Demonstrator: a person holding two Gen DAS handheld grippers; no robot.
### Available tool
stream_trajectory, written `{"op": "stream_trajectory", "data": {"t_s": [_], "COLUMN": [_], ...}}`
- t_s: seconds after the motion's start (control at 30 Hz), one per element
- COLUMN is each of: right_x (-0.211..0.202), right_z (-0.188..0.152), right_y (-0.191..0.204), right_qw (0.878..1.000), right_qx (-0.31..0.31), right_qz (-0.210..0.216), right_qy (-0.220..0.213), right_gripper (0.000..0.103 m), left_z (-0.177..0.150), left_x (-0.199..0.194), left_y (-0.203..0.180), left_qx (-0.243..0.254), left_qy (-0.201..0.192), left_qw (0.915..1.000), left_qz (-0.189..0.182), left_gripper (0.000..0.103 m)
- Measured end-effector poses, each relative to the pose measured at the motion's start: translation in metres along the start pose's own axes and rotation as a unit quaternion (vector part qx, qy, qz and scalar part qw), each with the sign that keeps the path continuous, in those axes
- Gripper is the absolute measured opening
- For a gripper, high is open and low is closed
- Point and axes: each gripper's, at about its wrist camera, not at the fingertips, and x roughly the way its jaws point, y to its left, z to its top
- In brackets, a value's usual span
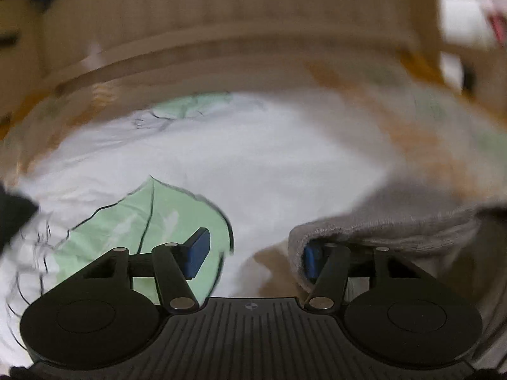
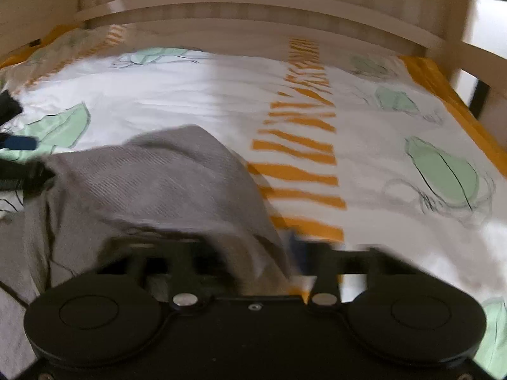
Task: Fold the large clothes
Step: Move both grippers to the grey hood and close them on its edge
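On the near left of the leaf-printed bedsheet (image 2: 196,95) lies the grey knit garment (image 2: 152,183), draping one pad of the wide-spread left tongs (image 1: 253,255); right tongs (image 2: 253,253) blurred, spread unclear.

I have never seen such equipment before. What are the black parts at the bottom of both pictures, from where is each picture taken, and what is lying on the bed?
The black parts are two hand-held grippers, simple two-finger clamps that a person carries, one in each hand. Each has a wide-angle camera looking forward along its fingers, so each picture shows its own gripper from behind.

In the left camera's picture, the left hand-held gripper is open, and gray knit cloth drapes over its right blue pad.

In the right camera's picture, the right hand-held gripper is blurred and partly covered, so its state is unclear.

On the bed lies a white bedsheet with green leaves and orange stripes. On it rests the gray knit garment.
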Motion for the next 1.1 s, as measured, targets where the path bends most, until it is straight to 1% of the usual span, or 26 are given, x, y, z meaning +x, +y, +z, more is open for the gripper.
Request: {"op": "stream_trajectory", "data": {"t_s": [0.03,0.07,0.1,0.13,0.17,0.2,0.27,0.3,0.33,0.37,0.4,0.47,0.53,0.57,0.6,0.63,0.73,0.8,0.9,0.93,1.0,1.07,1.1], "right_x": [-0.005,-0.013,-0.021,-0.028,-0.031,-0.029,-0.015,-0.005,0.002,0.005,0.006,0.001,-0.003,-0.004,-0.007,-0.011,-0.021,-0.027,-0.039,-0.042,-0.045,-0.039,-0.033], "right_z": [0.007,0.012,0.014,0.013,0.01,0.004,-0.007,-0.017,-0.026,-0.034,-0.042,-0.048,-0.046,-0.045,-0.044,-0.045,-0.046,-0.046,-0.042,-0.039,-0.03,-0.019,-0.013], "right_y": [-0.002,-0.006,-0.011,-0.016,-0.018,-0.018,-0.016,-0.017,-0.016,-0.016,-0.016,-0.02,-0.026,-0.029,-0.031,-0.032,-0.042,-0.046,-0.058,-0.062,-0.069,-0.073,-0.074], "right_qw": [1.0,0.999,0.996,0.992,0.99,0.991,0.996,0.997,0.998,0.997,0.997,0.997,0.997,0.997,0.997,0.996,0.994,0.992,0.988,0.987,0.984,0.98,0.979], "right_qx": [0.009,0.024,0.044,0.06,0.061,0.047,0.018,0.006,-0.009,-0.023,-0.037,-0.035,-0.025,-0.026,-0.03,-0.034,-0.042,-0.038,-0.012,0.004,0.036,0.07,0.085], "right_qz": [-0.002,0.003,0.017,0.036,0.047,0.053,0.057,0.066,0.068,0.068,0.067,0.072,0.072,0.074,0.074,0.077,0.095,0.11,0.142,0.154,0.171,0.184,0.184], "right_qy": [-0.021,-0.046,-0.076,-0.102,-0.116,-0.114,-0.071,-0.034,-0.009,0.008,0.017,0.01,0.014,0.016,0.02,0.024,0.044,0.054,0.05,0.044,0.027,0.013,0.009], "right_gripper": [0.012,0.012,0.012,0.013,0.013,0.014,0.018,0.019,0.019,0.019,0.019,0.022,0.045,0.05,0.058,0.062,0.065,0.067,0.067,0.068,0.071,0.072,0.072], "left_z": [0.003,0.003,-0.001,-0.007,-0.015,-0.024,-0.046,-0.054,-0.062,-0.066,-0.066,-0.06,-0.052,-0.049,-0.047,-0.044,-0.039,-0.036,-0.019,-0.013,0.002,0.012,0.016], "left_x": [-0.008,-0.014,-0.021,-0.025,-0.026,-0.023,-0.014,-0.011,-0.008,-0.008,-0.009,-0.008,-0.008,-0.008,-0.008,-0.01,-0.017,-0.024,-0.03,-0.032,-0.029,-0.015,-0.006], "left_y": [0.005,0.005,0.002,-0.002,-0.007,-0.011,-0.016,-0.016,-0.014,-0.011,-0.006,0.001,0.005,0.007,0.011,0.014,0.025,0.033,0.048,0.052,0.056,0.053,0.048], "left_qx": [-0.02,-0.021,-0.006,0.024,0.059,0.097,0.172,0.194,0.212,0.214,0.206,0.187,0.181,0.184,0.188,0.193,0.2,0.193,0.14,0.122,0.069,0.016,-0.002], "left_qy": [-0.016,-0.029,-0.042,-0.051,-0.051,-0.044,-0.006,0.011,0.027,0.035,0.034,0.046,0.063,0.071,0.08,0.088,0.115,0.133,0.148,0.138,0.108,0.105,0.107], "left_qw": [0.9997,0.9993,0.9991,0.9984,0.9969,0.9943,0.985,0.9807,0.9767,0.9757,0.9773,0.9799,0.9784,0.9759,0.9728,0.9689,0.9576,0.9478,0.9344,0.9346,0.9426,0.9461,0.9483], "left_qz": [-0.005,-0.006,-0.006,-0.004,-0.004,-0.007,-0.017,-0.021,-0.024,-0.03,-0.039,-0.054,-0.078,-0.094,-0.11,-0.128,-0.172,-0.216,-0.292,-0.304,-0.308,-0.306,-0.299], "left_gripper": [0.057,0.058,0.058,0.058,0.059,0.059,0.059,0.059,0.06,0.061,0.065,0.067,0.066,0.066,0.067,0.067,0.068,0.068,0.07,0.07,0.074,0.074,0.074]}}
